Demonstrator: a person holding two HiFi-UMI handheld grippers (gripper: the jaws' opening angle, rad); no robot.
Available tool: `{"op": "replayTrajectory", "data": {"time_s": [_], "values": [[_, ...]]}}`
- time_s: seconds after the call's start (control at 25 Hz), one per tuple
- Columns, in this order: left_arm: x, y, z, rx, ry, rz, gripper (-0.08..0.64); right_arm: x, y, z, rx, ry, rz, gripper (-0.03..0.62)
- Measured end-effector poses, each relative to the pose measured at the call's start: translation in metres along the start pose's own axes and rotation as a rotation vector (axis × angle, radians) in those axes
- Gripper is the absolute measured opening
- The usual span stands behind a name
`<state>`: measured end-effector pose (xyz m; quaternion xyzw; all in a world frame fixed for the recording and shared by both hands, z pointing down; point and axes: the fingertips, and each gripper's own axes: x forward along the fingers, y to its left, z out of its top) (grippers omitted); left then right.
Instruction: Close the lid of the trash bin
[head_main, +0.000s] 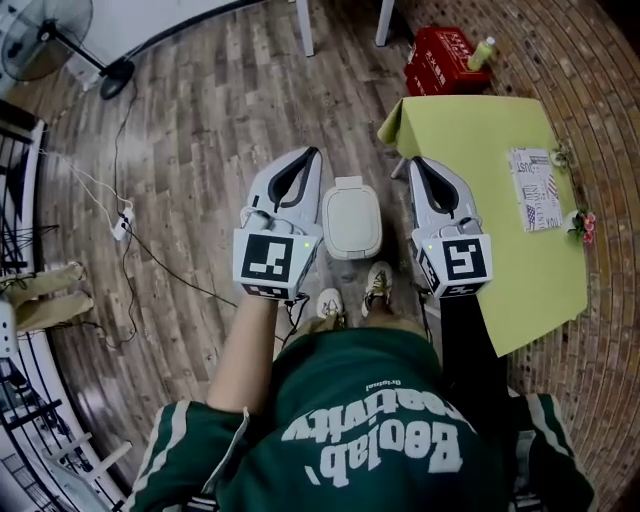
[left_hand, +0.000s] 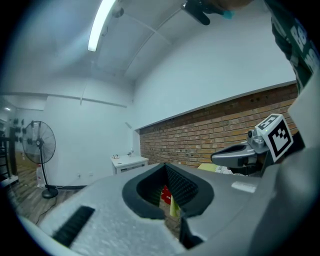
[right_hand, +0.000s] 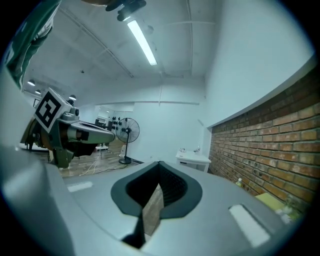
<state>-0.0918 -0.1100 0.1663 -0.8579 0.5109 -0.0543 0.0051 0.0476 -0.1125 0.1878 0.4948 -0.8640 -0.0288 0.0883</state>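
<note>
A standing fan (head_main: 40, 35) sits at the far left of the head view on the wooden floor (head_main: 200, 120). A dark cable (head_main: 150, 255) trails from it past a white power strip (head_main: 122, 224).

The left gripper (head_main: 311, 153) is held out level ahead of the person's bare forearm (head_main: 245, 345), with its marker cube towards the camera. In the left gripper view its two jaws are pressed together at the tips with nothing pinched between them. Only a sliver of red and yellow-green background shows through the hollow behind the tips.

The trash bin (head_main: 352, 217) stands on the floor between the two grippers and well below them, touching neither. It is white, and its lid (head_main: 352, 212) looks flat and down on the rim, though from straight above the seam is hard to judge. Just below the bin in the picture are the person's two shoes (head_main: 353, 294), toes pointing at it.

The right gripper (head_main: 416, 162) is held beside the left one at about the same level. The right gripper view shows its jaws also closed on each other and empty.

To the right is a table under a yellow-green cloth (head_main: 480, 140), its corner hanging near the right gripper. A printed sheet (head_main: 535, 190) lies on it towards the right edge. Beyond the table, a red crate (head_main: 440, 58) rests on the floor with a green bottle (head_main: 483, 50) on it.
</note>
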Motion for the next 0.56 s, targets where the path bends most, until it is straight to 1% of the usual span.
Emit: {"op": "replayTrajectory", "data": {"time_s": [0.32,0.56], "values": [[-0.030,0.001,0.012,0.013,-0.029,-0.025,0.008,-0.021,0.016,0.012,0.007,-0.009,-0.040,0.012],[-0.051,-0.004,0.008,0.006,-0.037,-0.027,0.008,-0.042,0.025,0.008,0.027,-0.016,-0.062,0.012]]}}
